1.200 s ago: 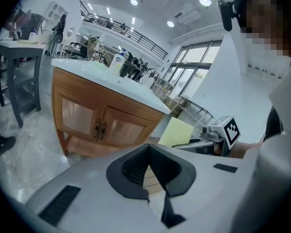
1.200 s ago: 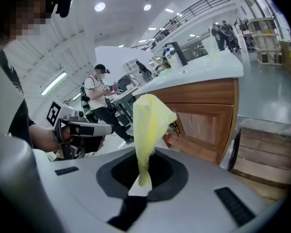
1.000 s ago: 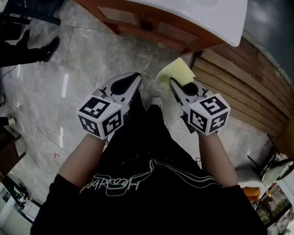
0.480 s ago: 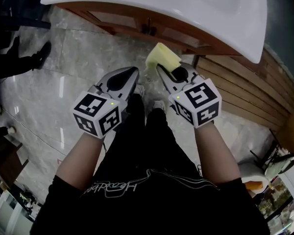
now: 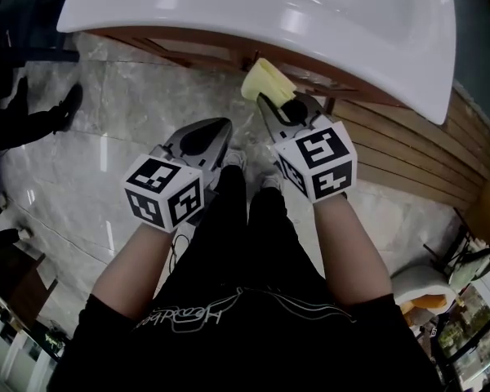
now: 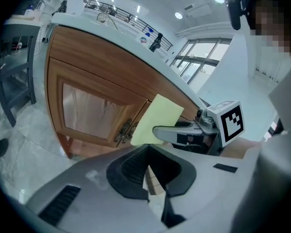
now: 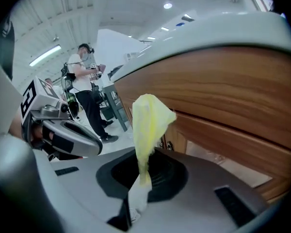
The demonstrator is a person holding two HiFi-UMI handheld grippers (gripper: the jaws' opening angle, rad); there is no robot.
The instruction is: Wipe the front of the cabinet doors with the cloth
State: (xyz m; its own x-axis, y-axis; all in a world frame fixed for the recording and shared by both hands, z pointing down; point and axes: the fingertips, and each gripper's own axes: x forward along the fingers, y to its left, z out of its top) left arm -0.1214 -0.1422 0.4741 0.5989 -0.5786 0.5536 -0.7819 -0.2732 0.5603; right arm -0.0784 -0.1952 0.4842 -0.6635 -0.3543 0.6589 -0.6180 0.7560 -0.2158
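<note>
The yellow cloth (image 5: 264,82) stands up from my right gripper (image 5: 267,103), which is shut on its lower edge. It is close in front of the wooden cabinet doors (image 5: 229,53) under the white basin top (image 5: 310,23); touching or not, I cannot tell. In the right gripper view the cloth (image 7: 146,123) hangs before the door's wood (image 7: 223,130), beside the metal handles (image 7: 167,145). My left gripper (image 5: 222,131) is shut and empty, lower and to the left. In the left gripper view the cloth (image 6: 157,119) covers the seam beside the handles (image 6: 124,130).
Grey marble floor (image 5: 106,162) lies under me. A slatted wooden panel (image 5: 408,166) runs along the right. A person's dark shoes (image 5: 64,106) are at the far left, and another person (image 7: 87,91) stands further back. A chair (image 5: 429,280) sits lower right.
My right gripper has carried the cloth forward and up to the cabinet front. The left gripper has stayed about where it was. The basin top now fills more of the view.
</note>
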